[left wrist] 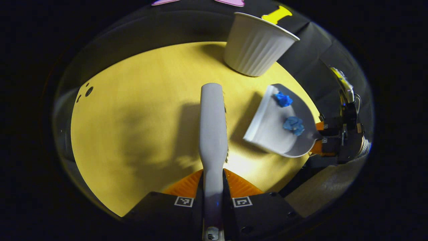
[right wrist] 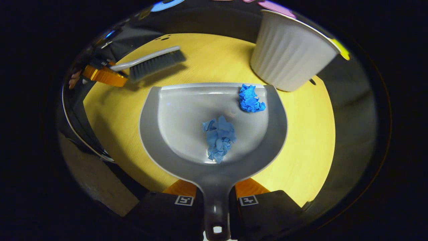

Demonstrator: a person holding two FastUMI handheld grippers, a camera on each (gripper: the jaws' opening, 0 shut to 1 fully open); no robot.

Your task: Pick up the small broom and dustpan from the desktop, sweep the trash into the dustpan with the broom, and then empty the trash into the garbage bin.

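Observation:
My left gripper is shut on the handle of the small grey broom, which points away from me above the round yellow table. In the right gripper view my right gripper is shut on the handle of the grey dustpan. Two crumpled blue paper scraps lie in the pan, one in the middle and one near the front lip. The white ribbed garbage bin stands just beyond the pan's right corner. The left gripper view shows the dustpan, lifted, below the bin, and the right gripper holding it.
In the right gripper view the broom and left gripper sit at the table's far left, with a fingertip of a hand beside them. Small dark holes mark the tabletop. The table's edge drops to the floor.

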